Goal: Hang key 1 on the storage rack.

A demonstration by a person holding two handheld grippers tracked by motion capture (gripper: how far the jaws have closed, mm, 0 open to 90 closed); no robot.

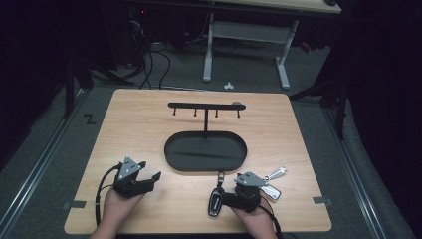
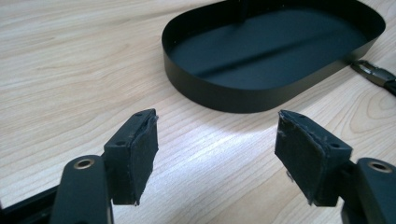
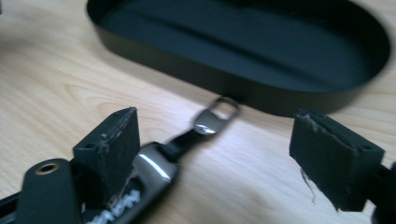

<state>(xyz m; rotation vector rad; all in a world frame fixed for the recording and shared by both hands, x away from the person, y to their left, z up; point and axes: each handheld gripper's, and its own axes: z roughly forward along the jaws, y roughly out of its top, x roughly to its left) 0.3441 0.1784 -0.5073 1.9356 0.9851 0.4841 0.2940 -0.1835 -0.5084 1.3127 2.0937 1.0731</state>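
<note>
A black car key fob [image 1: 214, 203] with a short strap and a metal clasp [image 1: 220, 175] lies on the wooden table, just left of my right gripper [image 1: 244, 181]. In the right gripper view the fob [image 3: 154, 172] lies flat against the inner side of the left jaw, and its clasp [image 3: 215, 116] points at the tray. My right gripper [image 3: 229, 154] stands open, and its pads press on nothing. A second set of silver keys [image 1: 272, 188] lies to its right. My left gripper [image 1: 149, 170] rests at the front left, and its own view shows it [image 2: 217, 156] open and empty.
A black oval tray [image 1: 171, 159] sits mid-table, with a post and a bar of hooks [image 1: 205, 105] rising from its far side. Its wall [image 2: 233, 93] is close ahead of the left gripper. Bare wood surrounds it. A white-legged desk [image 1: 246, 30] stands beyond the table.
</note>
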